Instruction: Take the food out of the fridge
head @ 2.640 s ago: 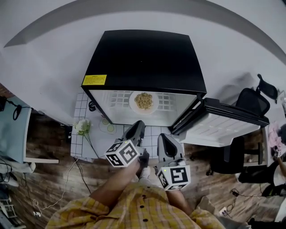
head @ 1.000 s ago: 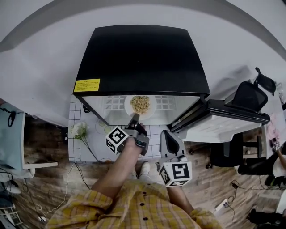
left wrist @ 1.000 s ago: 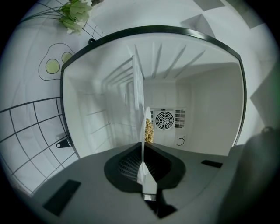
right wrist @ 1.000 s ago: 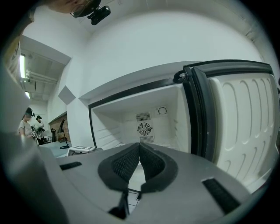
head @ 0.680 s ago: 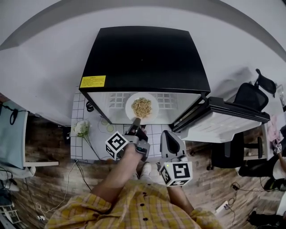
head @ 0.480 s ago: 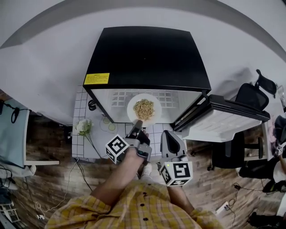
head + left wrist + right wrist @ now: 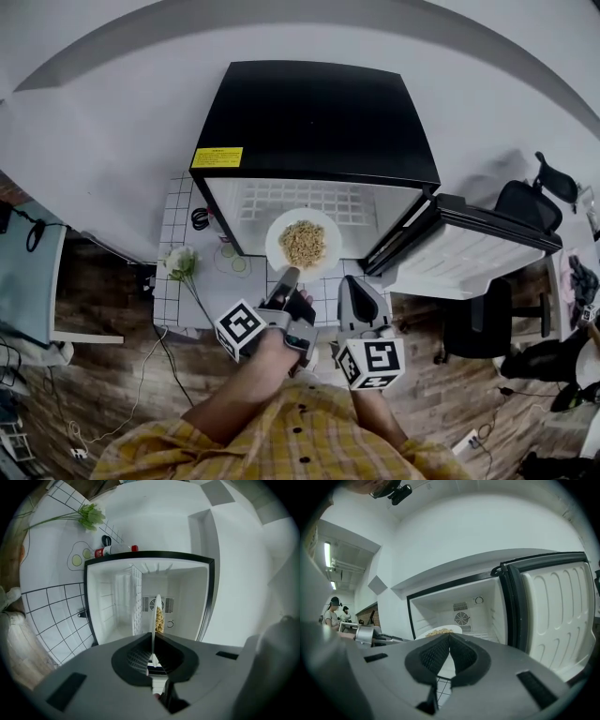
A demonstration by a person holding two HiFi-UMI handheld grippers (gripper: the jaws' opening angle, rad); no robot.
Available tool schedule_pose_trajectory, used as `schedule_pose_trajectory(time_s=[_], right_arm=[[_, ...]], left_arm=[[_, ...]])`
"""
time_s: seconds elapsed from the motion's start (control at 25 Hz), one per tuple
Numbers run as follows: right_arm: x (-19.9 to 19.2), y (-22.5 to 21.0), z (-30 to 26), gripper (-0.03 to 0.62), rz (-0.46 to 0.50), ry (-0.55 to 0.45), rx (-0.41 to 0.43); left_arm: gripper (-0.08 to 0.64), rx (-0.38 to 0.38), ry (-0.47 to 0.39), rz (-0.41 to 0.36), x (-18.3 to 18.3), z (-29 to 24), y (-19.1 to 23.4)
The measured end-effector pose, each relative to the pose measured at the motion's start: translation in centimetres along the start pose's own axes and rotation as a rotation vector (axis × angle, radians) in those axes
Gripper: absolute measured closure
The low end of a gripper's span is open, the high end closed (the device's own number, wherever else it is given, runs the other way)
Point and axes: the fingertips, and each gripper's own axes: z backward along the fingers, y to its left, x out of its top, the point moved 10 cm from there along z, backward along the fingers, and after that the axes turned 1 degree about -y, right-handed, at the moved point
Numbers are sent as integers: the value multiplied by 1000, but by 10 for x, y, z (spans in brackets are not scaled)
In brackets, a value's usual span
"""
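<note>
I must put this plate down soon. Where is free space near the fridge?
The gridded white mat looks bare in front of the fridge, between the flower and the open door. The mat's left strip is crowded: flower, bottle, round marks. The left gripper holds the plate.

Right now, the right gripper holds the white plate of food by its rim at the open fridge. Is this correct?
No: the left gripper holds the plate by its rim at the open fridge. The left gripper view shows its jaws shut on it.
</note>
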Motion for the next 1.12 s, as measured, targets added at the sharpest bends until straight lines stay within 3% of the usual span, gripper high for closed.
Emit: schedule_pose_trajectory(time_s=[1.12], right_arm=[[-4,18,19,585,6,-10,6]], left_arm=[[543,-9,-10,-1,-3,55,-16]])
